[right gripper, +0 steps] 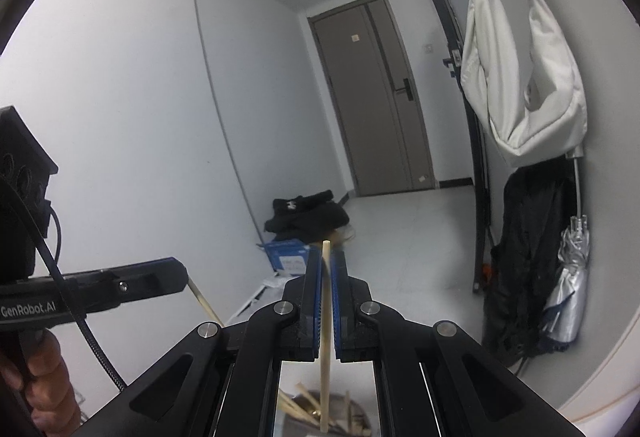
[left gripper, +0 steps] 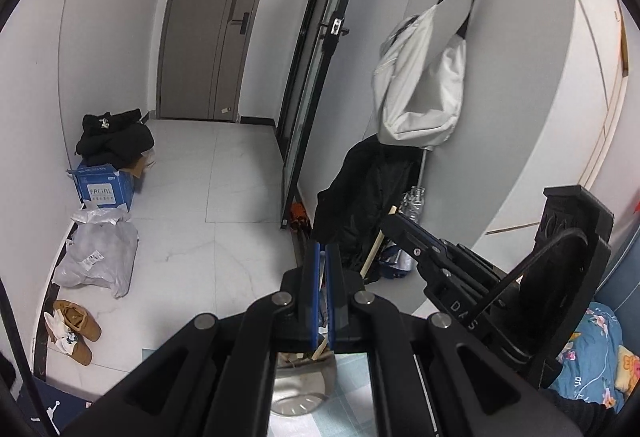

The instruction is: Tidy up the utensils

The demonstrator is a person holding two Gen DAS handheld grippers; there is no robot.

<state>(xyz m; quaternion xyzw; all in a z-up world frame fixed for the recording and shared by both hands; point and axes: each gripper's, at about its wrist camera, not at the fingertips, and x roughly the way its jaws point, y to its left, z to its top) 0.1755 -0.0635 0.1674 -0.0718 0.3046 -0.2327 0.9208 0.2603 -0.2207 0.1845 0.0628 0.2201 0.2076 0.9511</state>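
Chopstick (right gripper: 325,317): clamped mid-length in right gripper (right gripper: 326,277), upright above steel holder (left gripper: 298,393).
Handling: likely light, stiff, slippery; grip mid-shaft.
Left gripper (left gripper: 322,277): closed on second chopstick (left gripper: 320,347).
Holder: more sticks inside.

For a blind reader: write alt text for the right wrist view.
The right gripper is shut on a wooden chopstick, held above a metal container of more chopsticks. The left gripper, at left, also holds one. Beyond lies a white hallway with a grey door.
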